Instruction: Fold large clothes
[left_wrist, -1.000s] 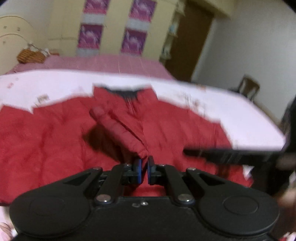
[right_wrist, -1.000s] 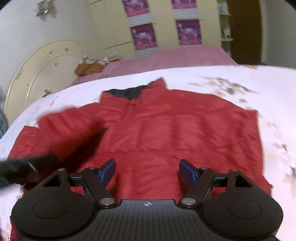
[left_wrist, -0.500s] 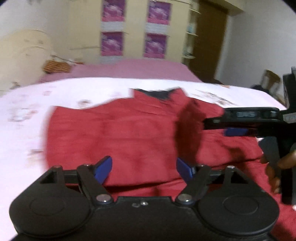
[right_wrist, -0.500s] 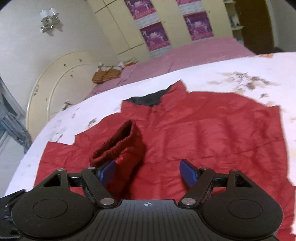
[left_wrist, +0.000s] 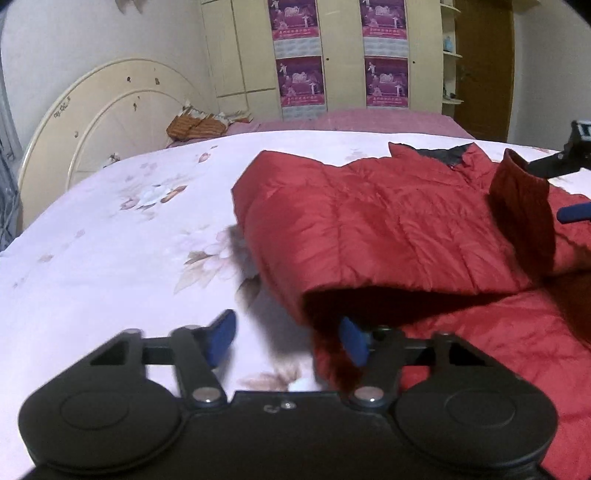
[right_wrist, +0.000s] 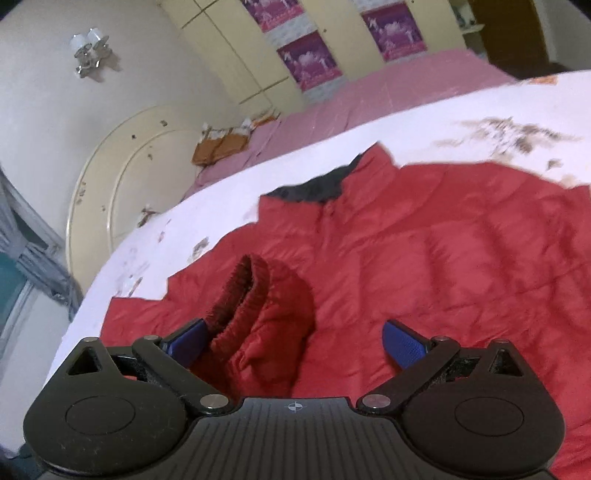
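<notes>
Your red puffer jacket (left_wrist: 399, 221) lies spread on the floral bedsheet (left_wrist: 110, 258), its dark-lined collar (right_wrist: 314, 188) pointing toward the curved cream headboard (left_wrist: 92, 122) end of the room, with one sleeve already folded in across the body so that its ribbed cuff (right_wrist: 240, 291) stands up on the chest; treat the jacket as light, soft and springy, since the quilted padding will probably puff back after each fold, and its shiny shell looks slippery, so pinch a doubled hem, a seam or the knitted cuff rather than a flat panel. Your left gripper (left_wrist: 284, 339) sits at the jacket's edge on the headboard side, its jaws closing but not yet pressing; the fold edge of the fabric lies against the inner blue pad (left_wrist: 352, 343), though motion blur makes it hard to say whether any cloth is truly between them. Your right gripper (right_wrist: 295, 343) hovers over the chest on the side away from the headboard, jaws opening to nearly their widest; the cuff rests just beside its left pad and is let go, not pinched. Beyond the headboard, purple posters (left_wrist: 301, 79) hang on the yellow wardrobe doors (left_wrist: 236, 48); they carry small print, but none of it can be read, and the jacket shows no visible brand or label.
</notes>
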